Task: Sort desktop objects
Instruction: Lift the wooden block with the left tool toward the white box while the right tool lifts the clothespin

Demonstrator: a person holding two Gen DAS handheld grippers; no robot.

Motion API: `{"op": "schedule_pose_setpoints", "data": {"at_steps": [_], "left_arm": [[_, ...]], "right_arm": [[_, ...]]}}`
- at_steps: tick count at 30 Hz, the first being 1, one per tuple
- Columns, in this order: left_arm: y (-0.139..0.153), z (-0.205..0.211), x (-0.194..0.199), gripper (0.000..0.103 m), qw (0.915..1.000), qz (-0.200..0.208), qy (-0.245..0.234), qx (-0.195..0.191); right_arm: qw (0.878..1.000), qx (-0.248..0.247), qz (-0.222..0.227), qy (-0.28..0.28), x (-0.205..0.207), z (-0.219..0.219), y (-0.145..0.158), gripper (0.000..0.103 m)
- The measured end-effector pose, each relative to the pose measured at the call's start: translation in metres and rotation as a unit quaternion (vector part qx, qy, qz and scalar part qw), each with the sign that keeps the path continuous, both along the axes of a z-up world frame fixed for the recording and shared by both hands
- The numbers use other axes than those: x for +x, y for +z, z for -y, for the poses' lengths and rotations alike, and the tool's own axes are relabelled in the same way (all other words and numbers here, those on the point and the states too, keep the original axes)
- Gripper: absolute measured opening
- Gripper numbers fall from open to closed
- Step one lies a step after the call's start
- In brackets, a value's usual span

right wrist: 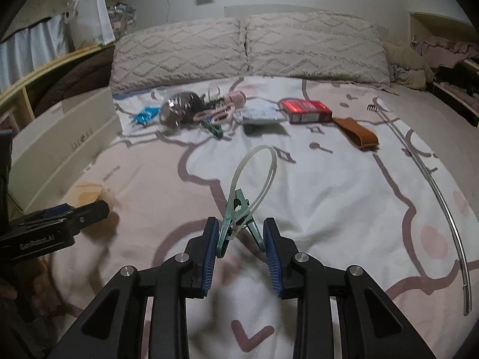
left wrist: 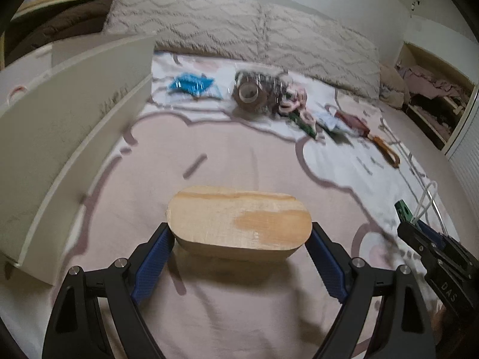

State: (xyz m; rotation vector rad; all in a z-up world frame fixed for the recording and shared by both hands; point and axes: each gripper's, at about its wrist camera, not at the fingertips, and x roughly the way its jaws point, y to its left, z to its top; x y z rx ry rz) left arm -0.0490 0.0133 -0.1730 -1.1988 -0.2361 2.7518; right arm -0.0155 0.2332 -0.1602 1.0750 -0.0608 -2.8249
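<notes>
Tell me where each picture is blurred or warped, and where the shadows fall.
Left wrist view: the far clutter around the tape roll is smeared, the wooden block is sharper and casts a shadow toward the camera. Right wrist view: the green clip is crisp, the block at left blurs, and the fisheye bends the metal rod.

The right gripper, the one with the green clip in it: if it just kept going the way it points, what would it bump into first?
Probably bare bedspread. The right gripper, shut on the green clip, tilts downward, and the cloth ahead looks free. The clutter near the pillows, such as the red box, lies farther on; depth is hard to judge.
</notes>
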Motion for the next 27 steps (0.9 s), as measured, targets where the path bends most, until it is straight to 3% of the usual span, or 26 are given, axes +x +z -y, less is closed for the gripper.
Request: {"op": "schedule_pose_setpoints", "data": {"at_steps": [6,19,27], "left_arm": [[0.034,0.000,-0.006,0.089,0.9992,-0.038,0.001,-0.008],[0.107,0.015,-0.032,0.089,0.9926,-0.110,0.035,0.038],[0.128,0.055,-0.032,0.089,0.9847,-0.153,0.076,0.035]], "right_arm": [[1.000,-0.001,-0.024,0.003,-0.001,0.005,0.021,0.031],[0.999,-0.017,-0.050,-0.001,-0.016,0.011,0.062,0.031],[0.998,-0.010,-0.068,0.008,-0.024,0.034,0.088,0.031]]}}
